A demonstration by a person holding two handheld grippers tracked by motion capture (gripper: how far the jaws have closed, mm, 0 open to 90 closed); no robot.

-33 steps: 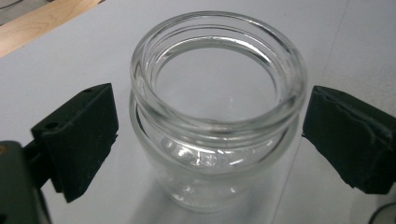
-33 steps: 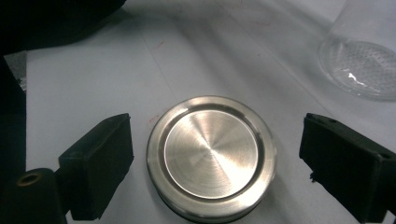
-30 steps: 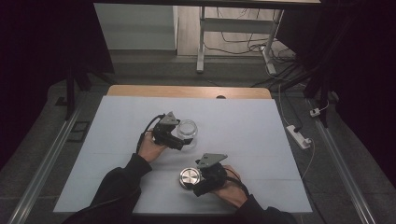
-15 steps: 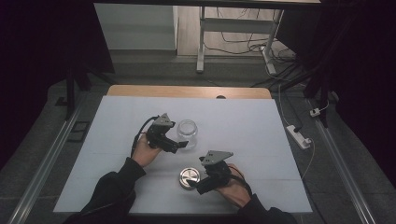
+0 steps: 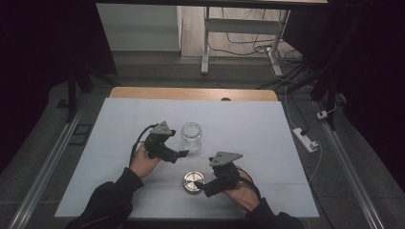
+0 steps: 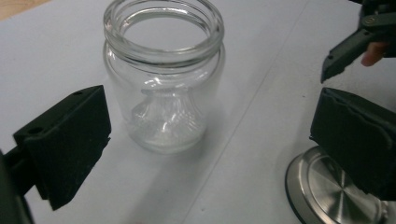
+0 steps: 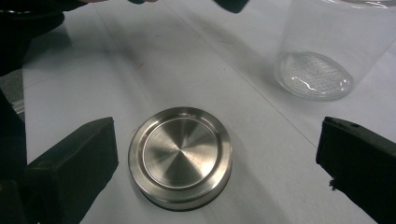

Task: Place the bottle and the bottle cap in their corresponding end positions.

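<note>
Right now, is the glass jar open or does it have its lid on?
Open. The glass jar stands upright with a bare threaded mouth; the metal lid lies flat on the table beside it.

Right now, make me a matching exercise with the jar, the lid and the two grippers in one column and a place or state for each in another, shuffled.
Things:
1. glass jar
2. metal lid
3. left gripper
4. right gripper

Places or states:
A. open, just right of the lid
B. lying flat on the table, off the jar
C. upright, empty, mouth uncovered
D. open, beside the jar

Pairs: 1-C, 2-B, 3-D, 4-A
</note>
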